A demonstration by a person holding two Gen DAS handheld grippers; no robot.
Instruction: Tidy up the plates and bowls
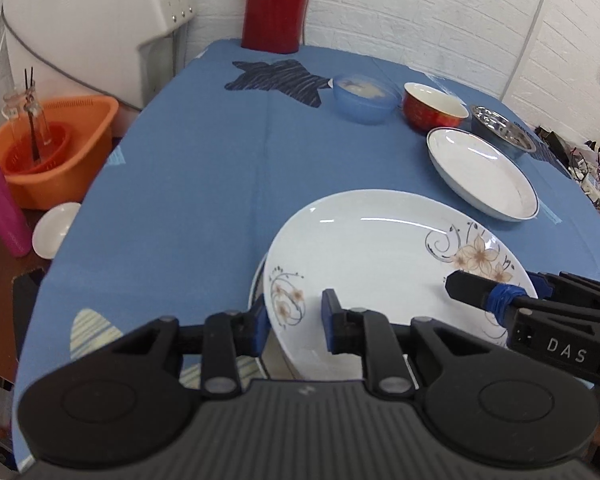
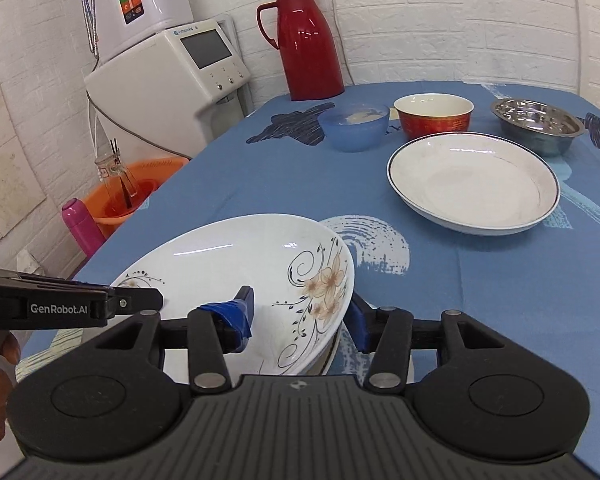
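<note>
A white plate with brown flowers (image 1: 380, 248) (image 2: 228, 256) hangs tilted near the table's front edge, over a second white plate whose edge (image 2: 332, 360) peeks out below. My left gripper (image 1: 296, 320) is shut on the flowered plate's left rim, one finger inside and one outside. On the plate's right rim my right gripper (image 2: 304, 320) is shut the same way; its upper finger (image 1: 476, 290) lies on the plate. A blue-rimmed plate (image 1: 480, 176) (image 2: 472, 184), a blue bowl (image 2: 354, 128), a red bowl (image 2: 432, 120) and a steel bowl (image 2: 538, 124) sit further back.
A red thermos (image 2: 308, 40) stands at the far edge of the blue tablecloth (image 1: 200, 180). Left of the table are a white dispenser (image 2: 160, 80), an orange basket (image 1: 56, 148) holding a glass, a pink bottle (image 1: 0, 204) and a small white dish (image 1: 56, 228).
</note>
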